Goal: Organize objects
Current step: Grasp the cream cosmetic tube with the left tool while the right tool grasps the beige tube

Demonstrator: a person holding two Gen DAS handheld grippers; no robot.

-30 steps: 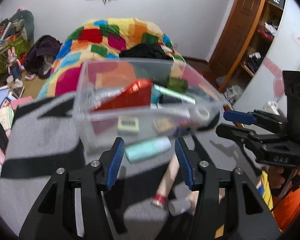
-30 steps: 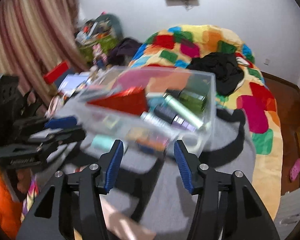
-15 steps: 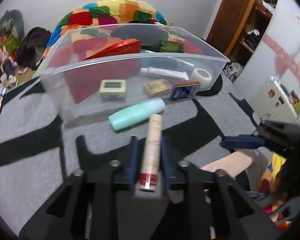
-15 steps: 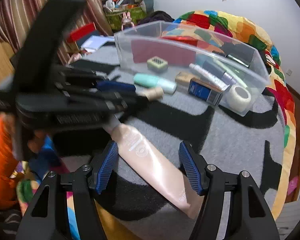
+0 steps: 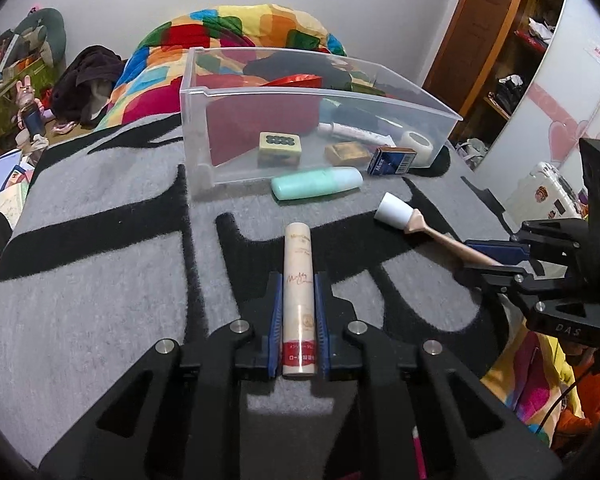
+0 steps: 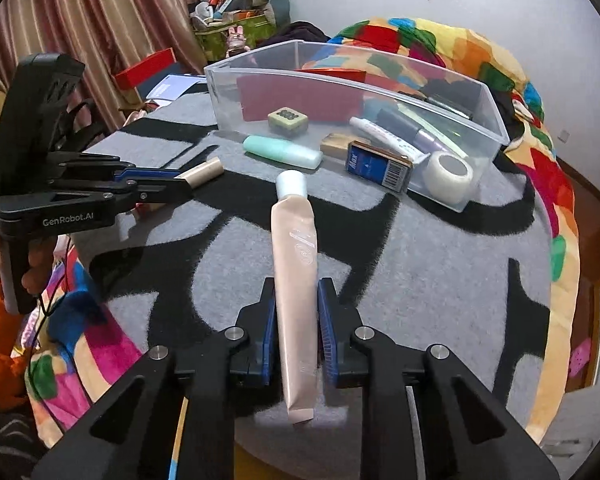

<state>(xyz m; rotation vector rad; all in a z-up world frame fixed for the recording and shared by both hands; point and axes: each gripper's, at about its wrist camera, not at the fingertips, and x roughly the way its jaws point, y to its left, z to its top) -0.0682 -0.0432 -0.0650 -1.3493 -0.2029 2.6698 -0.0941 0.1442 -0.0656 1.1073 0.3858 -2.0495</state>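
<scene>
Left wrist view: bottle (image 5: 299, 300) on the blanket (image 5: 100, 280), clamped low by the left gripper (image 5: 298, 320); stiff, slick, probably light.
Right gripper (image 6: 298, 332): jaws just closed on the soft tube (image 6: 296, 280) mid-body; easily squashed.
Bin (image 5: 420, 100): close ahead.

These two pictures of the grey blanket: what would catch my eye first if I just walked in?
Probably the two black grippers, each closed on a cosmetic lying on the grey blanket: the left gripper pinches a cream bottle, the right gripper a peach tube with a white cap. Beyond them stands a clear plastic bin holding small items, a mint bottle lying just outside its front wall.
</scene>
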